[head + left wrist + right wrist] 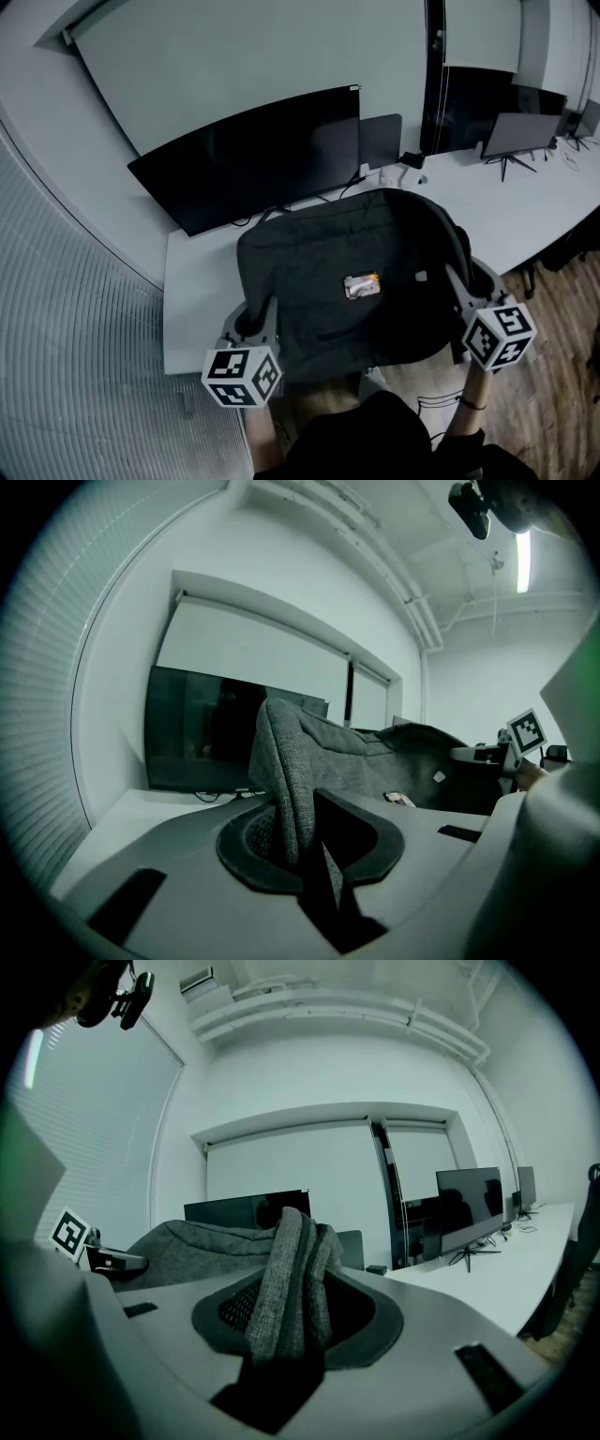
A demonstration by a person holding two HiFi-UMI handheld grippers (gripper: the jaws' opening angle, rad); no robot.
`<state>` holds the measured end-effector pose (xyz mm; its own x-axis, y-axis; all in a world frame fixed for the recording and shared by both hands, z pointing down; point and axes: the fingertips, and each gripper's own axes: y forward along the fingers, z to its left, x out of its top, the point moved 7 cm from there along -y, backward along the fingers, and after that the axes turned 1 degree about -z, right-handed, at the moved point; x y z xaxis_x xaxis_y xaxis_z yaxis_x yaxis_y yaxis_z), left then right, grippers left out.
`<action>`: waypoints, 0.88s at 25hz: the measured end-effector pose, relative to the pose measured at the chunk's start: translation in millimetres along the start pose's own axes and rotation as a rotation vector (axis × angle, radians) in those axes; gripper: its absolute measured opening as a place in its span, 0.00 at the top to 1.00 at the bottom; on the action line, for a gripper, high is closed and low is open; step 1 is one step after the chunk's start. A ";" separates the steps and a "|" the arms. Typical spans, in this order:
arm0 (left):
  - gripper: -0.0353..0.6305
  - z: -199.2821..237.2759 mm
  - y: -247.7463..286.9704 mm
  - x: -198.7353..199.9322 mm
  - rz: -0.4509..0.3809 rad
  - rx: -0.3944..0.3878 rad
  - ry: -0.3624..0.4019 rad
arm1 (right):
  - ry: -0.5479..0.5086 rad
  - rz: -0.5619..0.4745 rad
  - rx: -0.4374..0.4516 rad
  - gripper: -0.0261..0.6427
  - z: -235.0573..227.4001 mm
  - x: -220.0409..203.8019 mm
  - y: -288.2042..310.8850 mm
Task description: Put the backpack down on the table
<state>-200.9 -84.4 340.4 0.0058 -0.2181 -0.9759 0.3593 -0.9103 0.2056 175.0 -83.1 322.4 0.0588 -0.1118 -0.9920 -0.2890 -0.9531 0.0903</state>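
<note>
White table (192, 300) lies ahead of both grippers. Only the gripper views show the grips: the left gripper (302, 846) is clamped on a thin fold of the grey backpack (319, 272), and the right gripper (291, 1321) on a thicker bunch. The head view shows the backpack stretched between them — beyond it, a dark monitor (253, 159).

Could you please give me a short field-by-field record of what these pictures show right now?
setting: white table against a wall, with a large dark monitor at its back
main item: dark grey backpack over the near part of the table, small label on its upper face
left gripper: shut on a fold of fabric at the backpack's left side
right gripper: shut on a thicker bunch of fabric at its right side
contact with table: cannot tell whether the backpack rests on it
</note>
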 end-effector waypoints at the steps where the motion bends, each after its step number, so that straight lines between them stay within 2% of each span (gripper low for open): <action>1: 0.86 -0.4 4.9 0.7 -0.001 0.006 -0.003 | -0.003 0.001 0.006 0.75 -3.8 1.4 6.0; 11: 0.86 1.8 64.9 21.7 0.017 0.059 -0.030 | -0.012 0.033 0.061 0.75 -43.7 22.8 77.6; 22: 0.86 12.2 133.8 10.9 0.083 0.111 -0.079 | -0.014 0.108 0.113 0.75 -81.2 11.2 157.0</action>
<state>-164.2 -212.9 358.1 -0.0441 -0.3174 -0.9473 0.2549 -0.9204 0.2965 207.9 -256.9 332.6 0.0084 -0.2070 -0.9783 -0.3983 -0.8981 0.1866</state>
